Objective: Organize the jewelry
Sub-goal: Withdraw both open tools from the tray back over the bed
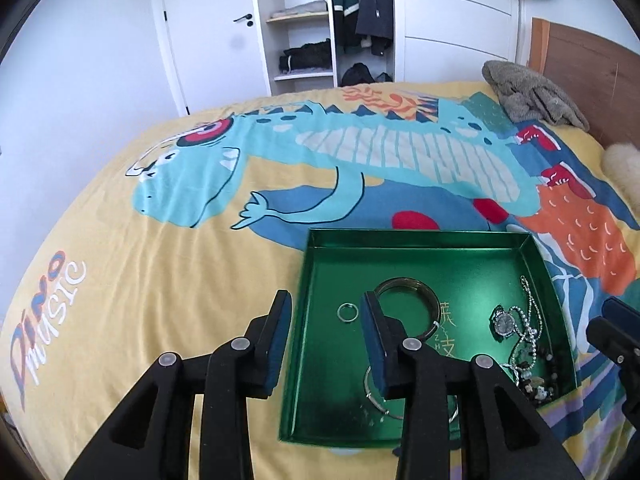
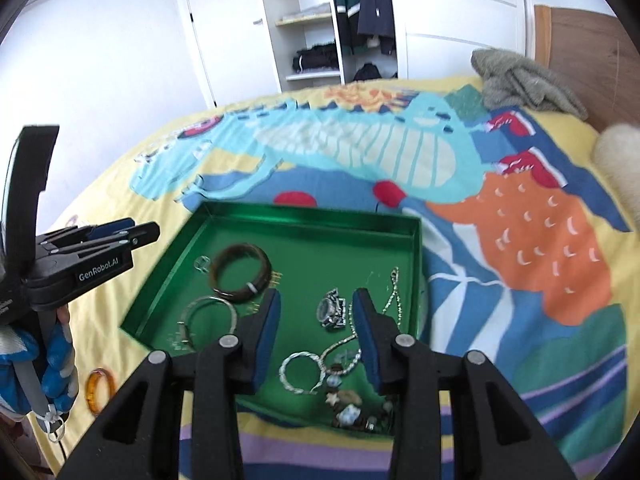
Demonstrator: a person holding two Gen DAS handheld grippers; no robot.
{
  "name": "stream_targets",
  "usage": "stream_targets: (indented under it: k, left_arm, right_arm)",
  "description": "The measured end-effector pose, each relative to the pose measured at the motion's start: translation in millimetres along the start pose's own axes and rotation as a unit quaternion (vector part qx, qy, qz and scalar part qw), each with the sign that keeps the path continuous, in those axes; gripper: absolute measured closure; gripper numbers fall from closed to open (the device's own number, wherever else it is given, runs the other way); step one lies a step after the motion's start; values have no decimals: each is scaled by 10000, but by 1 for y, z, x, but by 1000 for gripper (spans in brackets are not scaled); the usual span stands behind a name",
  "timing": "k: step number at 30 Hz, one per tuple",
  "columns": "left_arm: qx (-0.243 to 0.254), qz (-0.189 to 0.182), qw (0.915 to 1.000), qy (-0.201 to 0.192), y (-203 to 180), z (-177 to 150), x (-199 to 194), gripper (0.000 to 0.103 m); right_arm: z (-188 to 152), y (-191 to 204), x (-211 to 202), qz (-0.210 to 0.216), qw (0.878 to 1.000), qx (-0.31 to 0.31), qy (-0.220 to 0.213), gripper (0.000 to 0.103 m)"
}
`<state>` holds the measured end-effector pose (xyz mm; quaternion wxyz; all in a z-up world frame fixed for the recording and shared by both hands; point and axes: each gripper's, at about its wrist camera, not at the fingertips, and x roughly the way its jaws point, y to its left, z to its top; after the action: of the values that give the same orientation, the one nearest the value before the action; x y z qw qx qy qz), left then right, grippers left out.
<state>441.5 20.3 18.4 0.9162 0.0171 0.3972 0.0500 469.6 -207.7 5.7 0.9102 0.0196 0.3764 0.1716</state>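
A green metal tray (image 1: 420, 244) (image 2: 312, 220) lies on the bed and holds jewelry. Inside are a dark bangle (image 2: 241, 270) (image 1: 416, 286), a small ring (image 1: 347, 312) (image 2: 201, 264), a silver bangle (image 2: 208, 316), a twisted silver bracelet (image 2: 301, 372), a wristwatch (image 1: 503, 322) (image 2: 331, 309), a silver chain (image 1: 530, 312) (image 2: 394, 296) and a beaded bracelet (image 2: 348, 404) (image 1: 540, 384). My left gripper (image 1: 326, 332) hovers open over the tray's left rim, nothing between its fingers. My right gripper (image 2: 316, 328) hovers open above the watch and chain, also holding nothing. An amber bangle (image 2: 99, 390) lies on the bedspread outside the tray.
The bedspread (image 1: 160, 280) is yellow with a dinosaur print. A grey towel (image 1: 528, 94) and a fluffy cushion (image 1: 624, 164) lie near the wooden headboard (image 1: 592, 68). An open wardrobe (image 1: 312, 24) and a white door (image 1: 208, 32) stand beyond the bed. A gloved hand (image 2: 52, 364) holds the left gripper.
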Motion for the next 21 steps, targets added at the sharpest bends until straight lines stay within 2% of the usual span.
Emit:
stream_targets:
  k: [3, 9, 12, 15, 21]
  left_arm:
    - [-145, 120, 9997, -134, 19, -3, -37, 67]
    - [-496, 82, 9978, -432, 52, -15, -114, 67]
    - [-569, 81, 9968, -563, 63, -27, -150, 62]
    - [-572, 82, 9960, -677, 69, -43, -182, 61]
    - [-565, 103, 9945, -873, 75, -76, -234, 54]
  right_arm:
    - [2, 14, -41, 30, 9997, -73, -242, 67]
    - [-4, 50, -120, 123, 9976, -256, -634, 67]
    - [-13, 67, -156, 170, 9965, -301, -765, 67]
    - [-25, 82, -189, 175, 9953, -337, -896, 67]
    - [-49, 99, -235, 158, 9940, -319, -1032, 67]
